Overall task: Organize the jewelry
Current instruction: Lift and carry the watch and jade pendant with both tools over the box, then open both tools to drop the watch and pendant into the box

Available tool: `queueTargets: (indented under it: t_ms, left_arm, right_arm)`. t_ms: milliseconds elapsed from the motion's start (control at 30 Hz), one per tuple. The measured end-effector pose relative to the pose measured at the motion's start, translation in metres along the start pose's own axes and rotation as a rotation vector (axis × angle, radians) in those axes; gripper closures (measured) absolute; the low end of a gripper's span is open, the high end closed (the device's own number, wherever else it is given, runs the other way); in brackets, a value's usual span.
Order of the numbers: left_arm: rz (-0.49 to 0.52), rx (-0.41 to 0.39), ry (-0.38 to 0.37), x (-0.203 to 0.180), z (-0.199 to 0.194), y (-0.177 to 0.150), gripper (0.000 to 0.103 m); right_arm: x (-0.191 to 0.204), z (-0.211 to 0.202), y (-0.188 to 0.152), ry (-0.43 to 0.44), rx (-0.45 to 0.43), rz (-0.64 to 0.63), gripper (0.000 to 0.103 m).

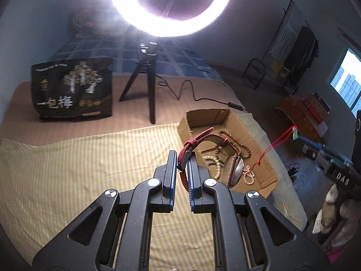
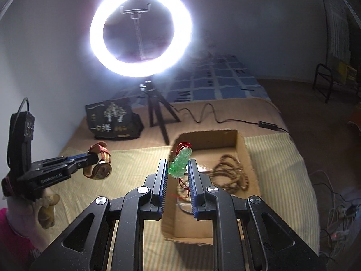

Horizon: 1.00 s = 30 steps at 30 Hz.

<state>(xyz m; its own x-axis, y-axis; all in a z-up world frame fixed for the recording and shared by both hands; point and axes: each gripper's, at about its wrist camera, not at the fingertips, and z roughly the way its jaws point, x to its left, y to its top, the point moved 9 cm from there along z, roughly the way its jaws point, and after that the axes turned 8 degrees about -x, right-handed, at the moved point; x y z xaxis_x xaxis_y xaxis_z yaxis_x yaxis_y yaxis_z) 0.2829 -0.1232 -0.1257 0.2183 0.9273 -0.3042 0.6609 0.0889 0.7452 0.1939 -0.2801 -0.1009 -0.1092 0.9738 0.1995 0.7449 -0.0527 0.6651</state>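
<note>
Watch and pendant held up over the bed.

Left gripper (image 1: 181,158) pinching a red-strapped watch (image 1: 235,169) by the strap; right gripper (image 2: 178,169) pinching a green pendant (image 2: 179,166). Just beyond the fingertips, an open box (image 2: 242,144) holding beads (image 2: 227,174). Farther off, a ring light (image 2: 141,30) on a tripod (image 2: 158,115).

Watch (image 1: 234,169): woven red fabric strap, glossy metal case. Pendant (image 2: 179,166): translucent green stone, polished. Box (image 2: 242,149): matt corrugated cardboard. Bead strands (image 2: 230,174): wood-like, dull. Cloth (image 1: 90,162): striped, slightly wrinkled.
</note>
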Motion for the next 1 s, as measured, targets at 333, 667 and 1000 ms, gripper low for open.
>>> queueTargets:
  t_ms: [333, 667, 1000]
  left_arm:
    - [0.009, 0.035, -0.009, -0.034, 0.048, -0.003, 0.096]
    - [0.026, 0.092, 0.009, -0.046, 0.094, -0.016, 0.096]
    - [0.017, 0.120, 0.003, -0.051, 0.114, -0.022, 0.096]
  right_arm:
    - [-0.037, 0.011, -0.022, -0.056, 0.062, 0.016, 0.087]
    - [-0.056, 0.030, -0.044, -0.083, 0.138, 0.010, 0.087]
    - [-0.063, 0.043, -0.058, -0.075, 0.194, 0.019, 0.087]
